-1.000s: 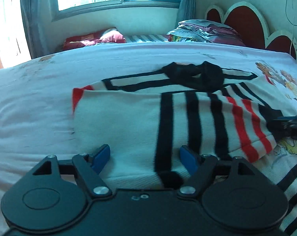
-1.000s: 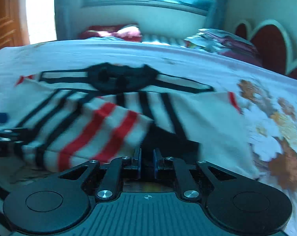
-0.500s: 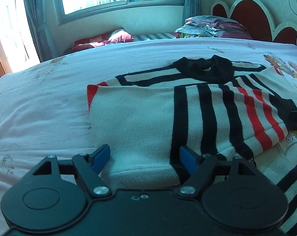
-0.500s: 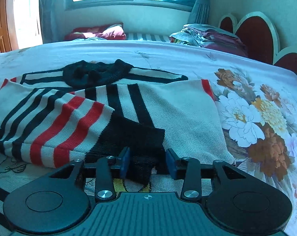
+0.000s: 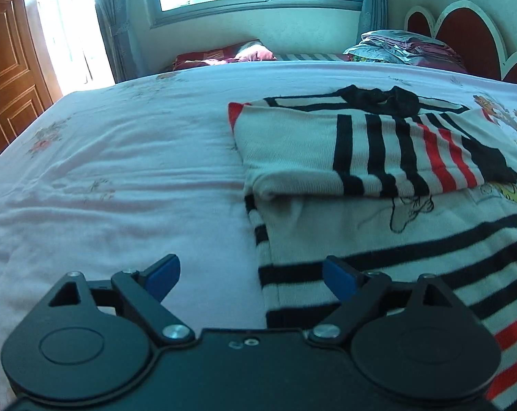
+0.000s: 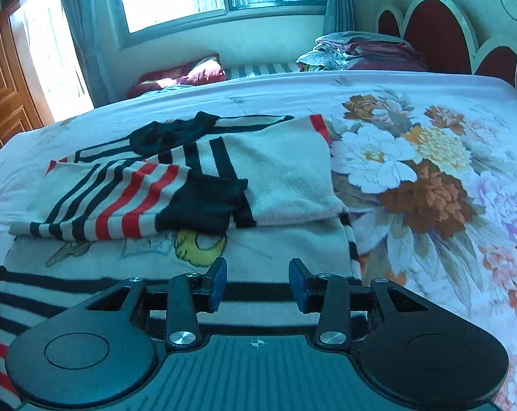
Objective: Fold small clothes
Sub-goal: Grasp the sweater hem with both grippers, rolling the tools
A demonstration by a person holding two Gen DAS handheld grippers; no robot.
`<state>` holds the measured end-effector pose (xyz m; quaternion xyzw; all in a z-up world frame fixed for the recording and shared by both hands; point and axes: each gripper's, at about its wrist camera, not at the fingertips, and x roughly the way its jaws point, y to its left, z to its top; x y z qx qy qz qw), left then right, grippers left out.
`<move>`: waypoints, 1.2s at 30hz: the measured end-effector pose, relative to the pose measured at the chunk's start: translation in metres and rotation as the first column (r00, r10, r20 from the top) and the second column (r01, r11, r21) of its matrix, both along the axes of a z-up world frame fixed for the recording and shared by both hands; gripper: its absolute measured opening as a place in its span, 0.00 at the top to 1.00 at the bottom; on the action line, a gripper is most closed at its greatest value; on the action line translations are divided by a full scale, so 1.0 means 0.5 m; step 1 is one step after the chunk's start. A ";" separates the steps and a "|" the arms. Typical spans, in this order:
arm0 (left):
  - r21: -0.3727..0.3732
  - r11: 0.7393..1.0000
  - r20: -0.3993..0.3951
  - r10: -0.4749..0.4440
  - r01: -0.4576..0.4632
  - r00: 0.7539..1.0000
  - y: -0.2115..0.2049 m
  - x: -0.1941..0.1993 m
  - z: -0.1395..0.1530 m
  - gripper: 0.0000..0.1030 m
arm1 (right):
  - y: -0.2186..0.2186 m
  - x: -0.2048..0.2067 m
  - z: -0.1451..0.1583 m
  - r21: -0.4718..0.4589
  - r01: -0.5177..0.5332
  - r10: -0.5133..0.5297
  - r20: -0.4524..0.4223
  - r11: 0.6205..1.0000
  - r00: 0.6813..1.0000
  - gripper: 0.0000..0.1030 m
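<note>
A small white knit sweater (image 5: 378, 239) with black and red stripes lies flat on the bed. Both sleeves (image 5: 395, 157) are folded across its chest, with the black collar (image 5: 378, 97) at the far end. My left gripper (image 5: 251, 275) is open and empty, low over the sweater's near left hem corner. In the right wrist view the sweater (image 6: 189, 257) shows a yellow cartoon print below the crossed sleeves (image 6: 176, 191). My right gripper (image 6: 257, 284) is open and empty over the striped hem near the right edge.
The bed has a pink sheet (image 5: 121, 178) on the left and a floral spread (image 6: 429, 178) on the right. A stack of folded bedding (image 5: 405, 48) and a red pillow (image 5: 224, 56) lie at the far side. A wooden door (image 5: 4, 61) stands left.
Both grippers have pulled back from the folded sleeves toward the hem. The right gripper, shut on a sleeve cuff one second ago, let go and opened wide.
</note>
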<state>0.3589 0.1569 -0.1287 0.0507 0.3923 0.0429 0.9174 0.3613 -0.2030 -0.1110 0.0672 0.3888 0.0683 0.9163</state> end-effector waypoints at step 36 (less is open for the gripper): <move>-0.655 0.750 -0.100 0.031 -0.089 0.995 0.004 -0.369 -0.044 0.53 | -0.242 -0.346 -0.100 0.664 0.036 0.151 -0.222 0.746 0.963 0.66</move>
